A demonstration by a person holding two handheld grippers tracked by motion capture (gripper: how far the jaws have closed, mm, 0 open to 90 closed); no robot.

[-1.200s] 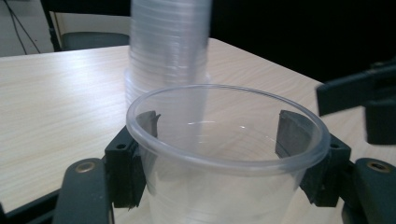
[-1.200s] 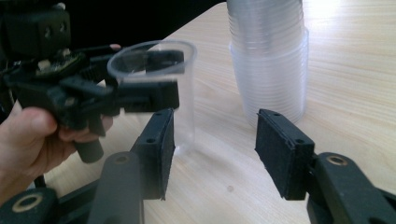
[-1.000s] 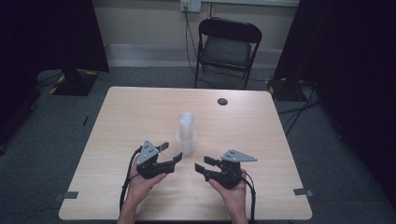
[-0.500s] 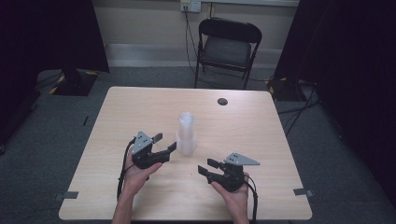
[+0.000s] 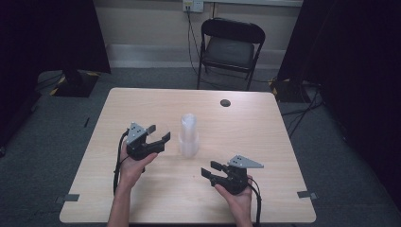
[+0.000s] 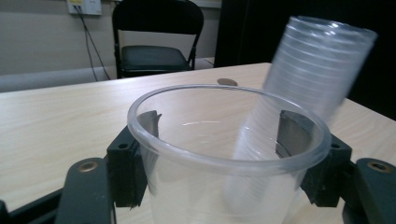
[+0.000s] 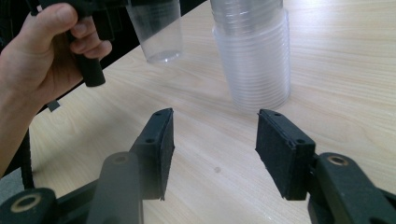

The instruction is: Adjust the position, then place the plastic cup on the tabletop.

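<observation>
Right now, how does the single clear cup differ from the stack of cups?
The single cup sits between the jaws of the left hand-held gripper; the stack stands free on the table, ungripped. The single cup is one thin, see-through wall; the stack is many nested cups, taller and cloudier with ringed rims. In the right gripper view the single cup appears lifted off the tabletop. Both are clear plastic, mouths up.
</observation>
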